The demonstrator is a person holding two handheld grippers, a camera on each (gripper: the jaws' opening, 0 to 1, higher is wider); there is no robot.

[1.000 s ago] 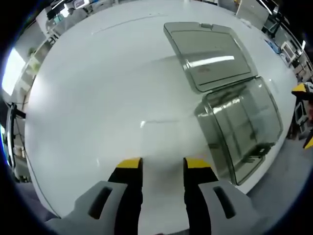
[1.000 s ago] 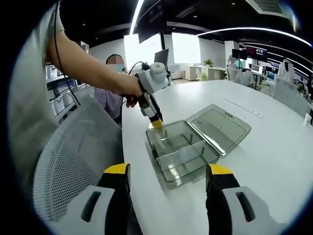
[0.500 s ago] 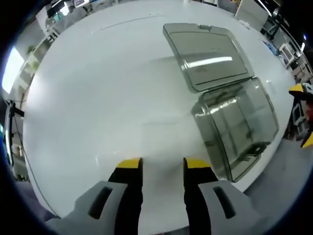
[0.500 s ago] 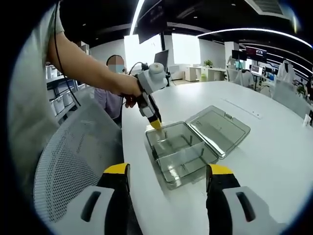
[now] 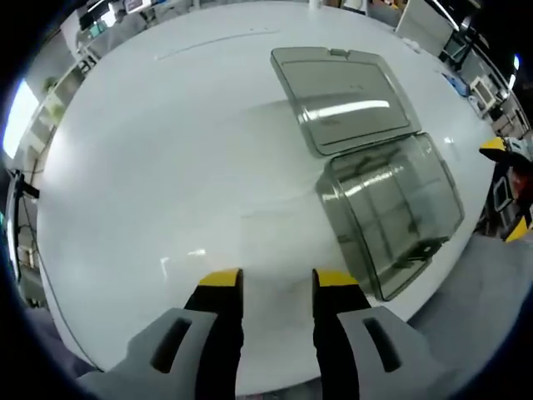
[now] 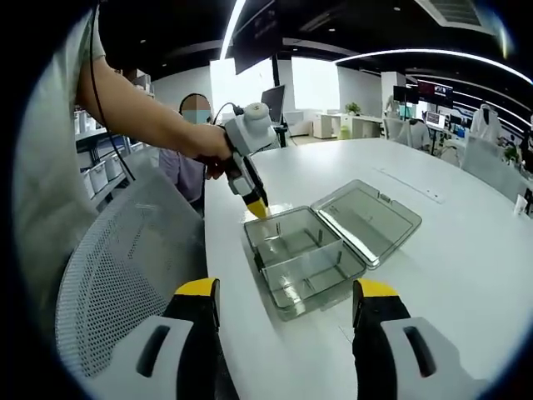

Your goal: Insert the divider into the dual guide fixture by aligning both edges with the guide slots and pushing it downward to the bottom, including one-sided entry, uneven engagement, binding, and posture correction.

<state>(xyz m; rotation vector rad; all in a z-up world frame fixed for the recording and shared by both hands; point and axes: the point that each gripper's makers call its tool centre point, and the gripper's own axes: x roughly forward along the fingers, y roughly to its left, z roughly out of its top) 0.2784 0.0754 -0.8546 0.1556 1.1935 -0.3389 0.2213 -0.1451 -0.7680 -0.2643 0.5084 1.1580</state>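
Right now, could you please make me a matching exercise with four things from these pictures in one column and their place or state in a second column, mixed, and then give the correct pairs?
Column 1
1. box lid
2. clear box
3. left tool
4. mesh chair

Column 2
A. near the table's edge, open, with a divider standing across its inside
B. beside the white table, in the right gripper view
C. folded back flat on the table
D. held in a person's hand, yellow tips over the box's far corner

Pairs: 1-C, 2-A, 3-D, 4-B
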